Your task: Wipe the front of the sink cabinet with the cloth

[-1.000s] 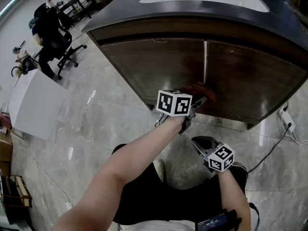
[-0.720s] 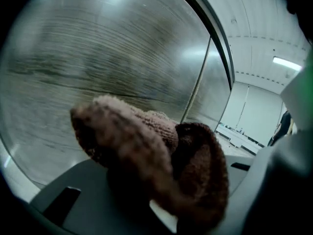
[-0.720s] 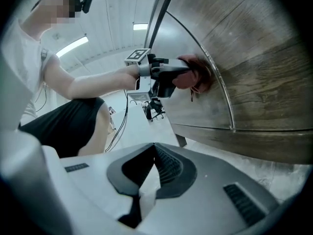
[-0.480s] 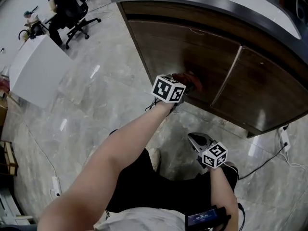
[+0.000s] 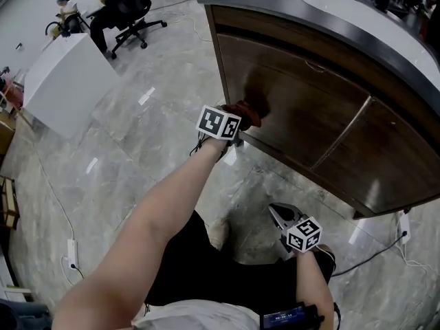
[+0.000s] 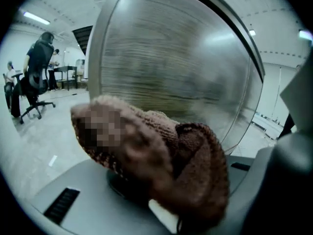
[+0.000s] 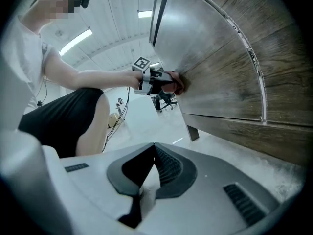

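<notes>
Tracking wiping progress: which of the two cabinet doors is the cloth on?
The left door in the head view, ending at the corner. The cloth in the left hand-held gripper presses its lower outer edge; the right door is untouched.

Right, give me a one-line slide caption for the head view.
Left gripper presses a reddish-brown cloth against the sink cabinet front; right gripper hangs low, shut and empty.

From the cloth (image 5: 245,113) at its left end, the cabinet (image 5: 302,115) front runs bare toward the right of the frame, under the counter (image 5: 289,9) overhang. Left of it you have open floor (image 5: 151,150) up to the white block (image 5: 65,81), upper left. A power strip (image 5: 403,224) lies lower right.
</notes>
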Motion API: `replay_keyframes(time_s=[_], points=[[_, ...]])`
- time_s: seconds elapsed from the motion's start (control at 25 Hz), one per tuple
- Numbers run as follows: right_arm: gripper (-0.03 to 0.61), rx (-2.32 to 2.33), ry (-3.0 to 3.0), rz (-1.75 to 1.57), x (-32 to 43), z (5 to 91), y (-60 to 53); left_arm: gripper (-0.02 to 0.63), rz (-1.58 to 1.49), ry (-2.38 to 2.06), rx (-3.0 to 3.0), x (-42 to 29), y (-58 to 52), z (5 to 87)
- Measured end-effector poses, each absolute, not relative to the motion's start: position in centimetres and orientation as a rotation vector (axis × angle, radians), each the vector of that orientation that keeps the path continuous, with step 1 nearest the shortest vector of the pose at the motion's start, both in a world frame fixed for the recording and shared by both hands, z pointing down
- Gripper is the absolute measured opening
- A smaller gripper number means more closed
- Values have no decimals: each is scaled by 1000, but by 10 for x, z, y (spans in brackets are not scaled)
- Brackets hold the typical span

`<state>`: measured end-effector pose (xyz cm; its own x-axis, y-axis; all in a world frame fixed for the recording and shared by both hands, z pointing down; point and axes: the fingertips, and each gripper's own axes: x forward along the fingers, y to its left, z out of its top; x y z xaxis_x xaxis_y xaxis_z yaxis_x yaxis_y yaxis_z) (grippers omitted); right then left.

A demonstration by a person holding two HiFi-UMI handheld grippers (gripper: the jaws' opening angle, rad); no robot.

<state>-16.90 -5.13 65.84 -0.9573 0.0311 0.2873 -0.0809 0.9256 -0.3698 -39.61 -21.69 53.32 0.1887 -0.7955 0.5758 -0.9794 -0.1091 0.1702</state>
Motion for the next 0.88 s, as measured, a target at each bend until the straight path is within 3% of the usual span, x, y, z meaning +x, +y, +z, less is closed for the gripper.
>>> replay_keyframes(time_s=[0.4,0.88], points=[[12,113,-2763,567,-164,665,-66,120,628,-1926,1732,-489,-201,542],[12,151,-2752,594,-158,670,-78,120,814,-1635,1920,-382,-225,566]])
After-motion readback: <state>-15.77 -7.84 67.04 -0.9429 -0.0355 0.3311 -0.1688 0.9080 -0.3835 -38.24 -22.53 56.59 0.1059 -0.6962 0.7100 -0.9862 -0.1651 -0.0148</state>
